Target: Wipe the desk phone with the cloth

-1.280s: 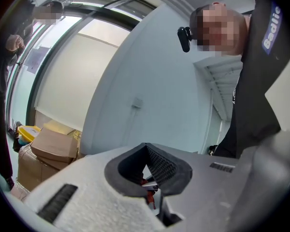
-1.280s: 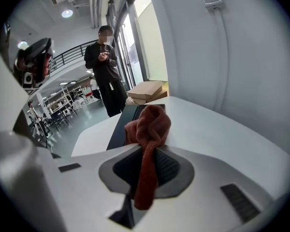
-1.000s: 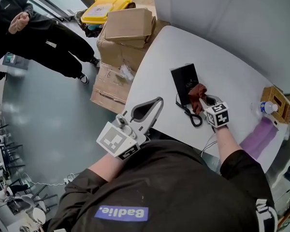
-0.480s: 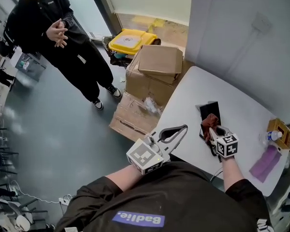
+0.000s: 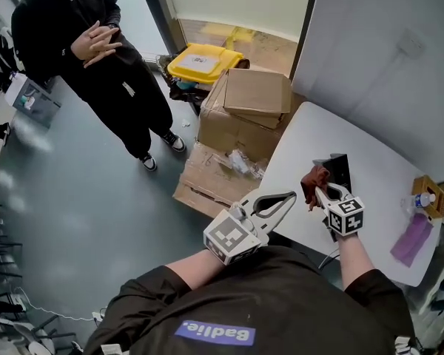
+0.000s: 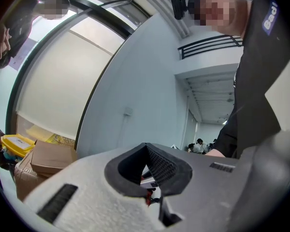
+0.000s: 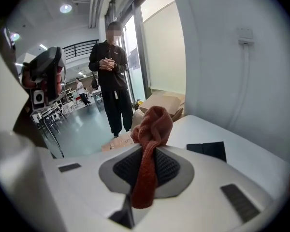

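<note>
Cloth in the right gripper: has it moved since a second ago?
Yes. The cloth has shifted leftward across the desk phone, from its near right corner to its left edge.

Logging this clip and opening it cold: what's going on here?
A person works with two handheld grippers at a white table. The right gripper is shut on a reddish-brown cloth, held up beside the black desk phone rather than pressed on it. The left gripper is shut and empty, near the table's edge. Another person stands on the floor by the cardboard boxes.
</note>
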Tool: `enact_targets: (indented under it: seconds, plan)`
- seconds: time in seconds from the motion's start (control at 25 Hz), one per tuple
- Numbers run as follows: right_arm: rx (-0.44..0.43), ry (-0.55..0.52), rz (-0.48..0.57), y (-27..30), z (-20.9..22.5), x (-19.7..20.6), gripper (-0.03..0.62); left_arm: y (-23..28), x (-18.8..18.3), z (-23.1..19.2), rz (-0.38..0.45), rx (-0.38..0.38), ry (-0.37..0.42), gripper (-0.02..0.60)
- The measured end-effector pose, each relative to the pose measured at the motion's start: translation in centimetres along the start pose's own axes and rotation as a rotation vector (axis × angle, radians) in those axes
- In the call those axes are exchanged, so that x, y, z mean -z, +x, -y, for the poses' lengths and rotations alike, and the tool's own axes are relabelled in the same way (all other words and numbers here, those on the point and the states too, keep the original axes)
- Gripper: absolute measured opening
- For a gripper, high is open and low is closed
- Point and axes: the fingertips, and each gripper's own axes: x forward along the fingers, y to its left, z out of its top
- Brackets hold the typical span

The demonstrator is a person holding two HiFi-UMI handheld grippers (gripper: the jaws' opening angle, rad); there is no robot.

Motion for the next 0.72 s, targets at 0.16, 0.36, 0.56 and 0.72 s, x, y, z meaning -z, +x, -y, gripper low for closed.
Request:
enact_targets:
  seconds: [0.16, 0.36, 0.56, 0.72]
  plan:
    - [-0.01, -0.002, 0.032, 0.5, -0.5, -1.8, 0.049, 0.3, 0.3, -1.0, 0.003, 0.004, -0.032, 0.005]
    - [-0.042, -0.028, 0.067, 1.4, 1.6, -4.1, 0.049, 2.6, 1.2, -1.5, 0.0, -0.005, -0.036, 0.005]
    - [-0.077, -0.056, 0.091, 3.2, 5.6, -6.8, 0.049, 5.0, 0.8, -2.1, -0.012, -0.078, -0.099, 0.005]
    - [-0.099, -0.079, 0.108, 5.4, 9.0, -8.8, 0.049, 6.3, 2.1, -3.4, -0.046, -0.145, -0.103, 0.005]
